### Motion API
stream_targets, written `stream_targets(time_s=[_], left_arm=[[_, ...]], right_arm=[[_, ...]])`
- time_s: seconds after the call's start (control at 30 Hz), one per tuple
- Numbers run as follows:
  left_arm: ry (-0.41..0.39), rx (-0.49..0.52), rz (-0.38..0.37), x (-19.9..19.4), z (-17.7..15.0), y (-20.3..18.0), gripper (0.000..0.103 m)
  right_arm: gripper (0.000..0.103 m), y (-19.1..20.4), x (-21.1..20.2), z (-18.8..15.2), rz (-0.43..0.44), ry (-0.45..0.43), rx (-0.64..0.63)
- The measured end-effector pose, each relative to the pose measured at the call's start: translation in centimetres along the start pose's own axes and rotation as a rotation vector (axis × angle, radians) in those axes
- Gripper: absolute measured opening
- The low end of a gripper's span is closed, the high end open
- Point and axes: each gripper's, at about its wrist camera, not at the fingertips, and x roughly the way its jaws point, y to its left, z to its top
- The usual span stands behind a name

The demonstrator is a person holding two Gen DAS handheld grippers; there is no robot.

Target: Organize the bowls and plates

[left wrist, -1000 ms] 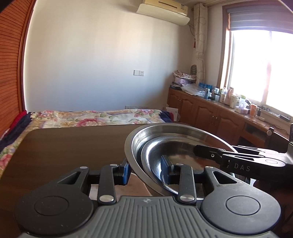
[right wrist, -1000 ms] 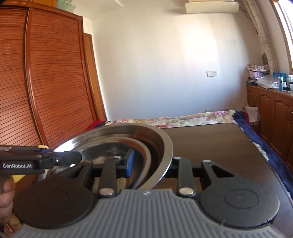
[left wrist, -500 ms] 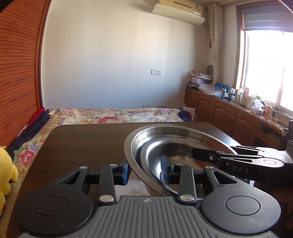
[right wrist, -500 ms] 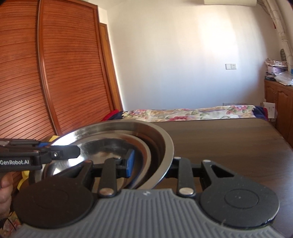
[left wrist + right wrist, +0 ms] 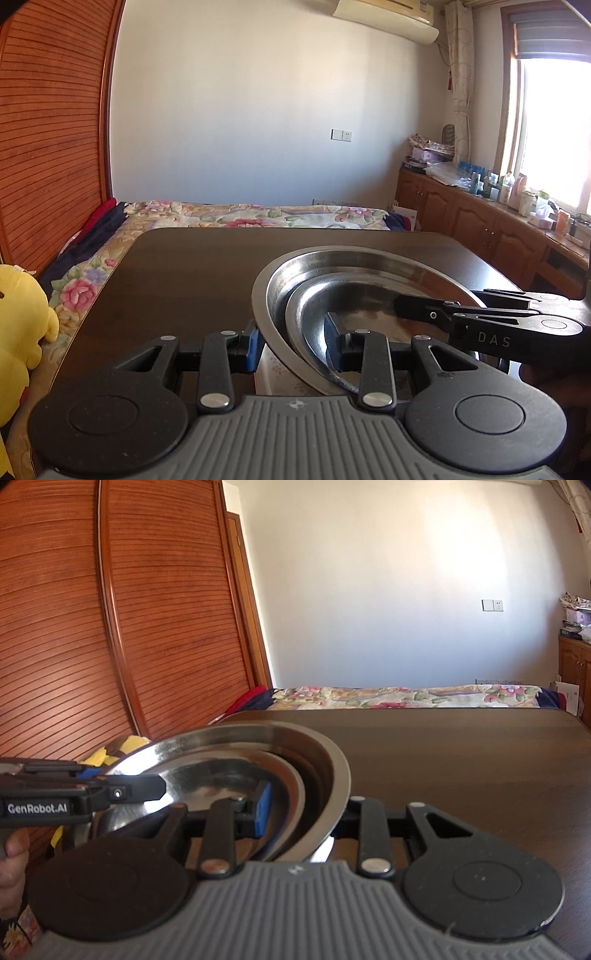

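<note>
Both grippers are clenched on the same stack of two steel dishes; the left gripper (image 5: 293, 349) pinches the near left rim, with one blue pad outside and the other finger inside, and the right gripper (image 5: 301, 812) pinches the opposite rim in the same way; so the stack seems to be carried between the two hands, above or just at the near edge of the dark tabletop (image 5: 192, 266); I cannot tell if its bottom touches the wood. The large bowl (image 5: 269, 291) holds the smaller plate (image 5: 314, 314) loosely inside, and I think this is the delicate point; to do the step well the two hands should keep the same height and the same speed, so that the stack stays level and the plate does not slide; then lower it flat on the tabletop before any finger opens. The metal is polished, thin and hard, with a rolled smooth rim, so the pads have little friction on it, and a tilt may let it slip; the shapes are round and shallow. The tabletop is brown wood grain with a matt surface; behind it is a bed with a flowery soft cover (image 5: 255, 216), and at the left a yellow plush toy (image 5: 18, 314).
</note>
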Motion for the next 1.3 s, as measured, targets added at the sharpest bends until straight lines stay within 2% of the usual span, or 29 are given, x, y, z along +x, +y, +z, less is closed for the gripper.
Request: stream_targets(time_s=[0.47,0.87,0.93,1.0,1.07,1.13,1.23,1.3], left_arm=[[0.039,-0.018,0.012,1.1,-1.2,0.8,0.036],[0.023,-0.004,0.023,1.1,-1.6,0.3,0.037],[0.019,-0.005,0.026,1.1,-1.7,0.2,0.043],[0.016,-0.017,0.029,1.1,-1.7,0.4,0.051],[0.011,-0.024,0.037,1.0,-1.6,0.4,0.059],[0.010,-0.027,0.043,0.9,-1.5,0.4,0.061],[0.004,-0.026,0.049,0.6,-1.2,0.4,0.073],[-0.011,-0.024,0.052,0.2,-0.9,0.3,0.077]], right_arm=[[0.032,0.6,0.7,-0.6,-0.002,0.027,0.000],[0.034,0.7,0.9,-1.0,-0.003,0.018,-0.016],[0.035,0.7,0.8,-1.1,-0.001,0.016,-0.015],[0.042,0.6,0.8,-1.1,0.010,0.020,-0.014],[0.054,0.5,0.6,-1.0,-0.002,0.016,-0.019],[0.057,0.4,0.2,-0.8,-0.017,0.003,-0.022],[0.059,0.0,-0.5,-0.5,-0.039,-0.011,-0.020],[0.061,-0.4,-1.1,-0.3,-0.060,-0.021,-0.017]])
